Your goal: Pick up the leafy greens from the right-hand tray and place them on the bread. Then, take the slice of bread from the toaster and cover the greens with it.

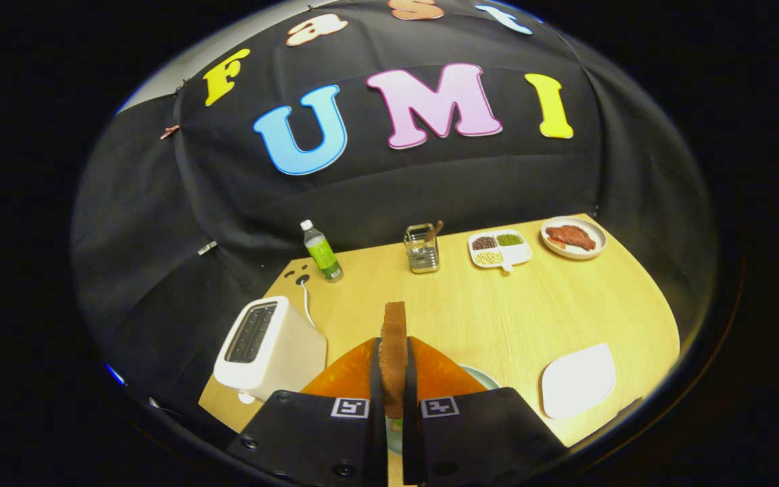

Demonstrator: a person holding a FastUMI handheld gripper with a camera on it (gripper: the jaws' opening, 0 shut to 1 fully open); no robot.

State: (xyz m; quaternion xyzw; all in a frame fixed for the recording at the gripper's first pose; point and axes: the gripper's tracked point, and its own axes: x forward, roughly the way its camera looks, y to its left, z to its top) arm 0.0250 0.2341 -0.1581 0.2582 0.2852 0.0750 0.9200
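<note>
the tongs (393, 379) are closed down to a narrow gap and grasp a slice of bread (393, 352) edge-on — both fingers (374, 379) press flat against its brown faces, and the slice stands upright, its top rising above the fingertips. directly under and just ahead of the tongs sits an orange plate (443, 375), spreading out on either side of the fingers; a pale green-rimmed dish edge (487, 377) peeks out from behind it on the right. a little green shows low between the fingers, too small to tell what it is.

left of the tongs, close by, the white toaster (268, 348) stands on the tabletop (531, 311) with its slots facing up. right of the tongs lies a white tray (577, 380). well beyond the tongs, along the far edge — a green bottle (322, 251), a metal utensil holder (422, 249), a divided dish of small foods (500, 249) and a plate with meat (573, 237).
</note>
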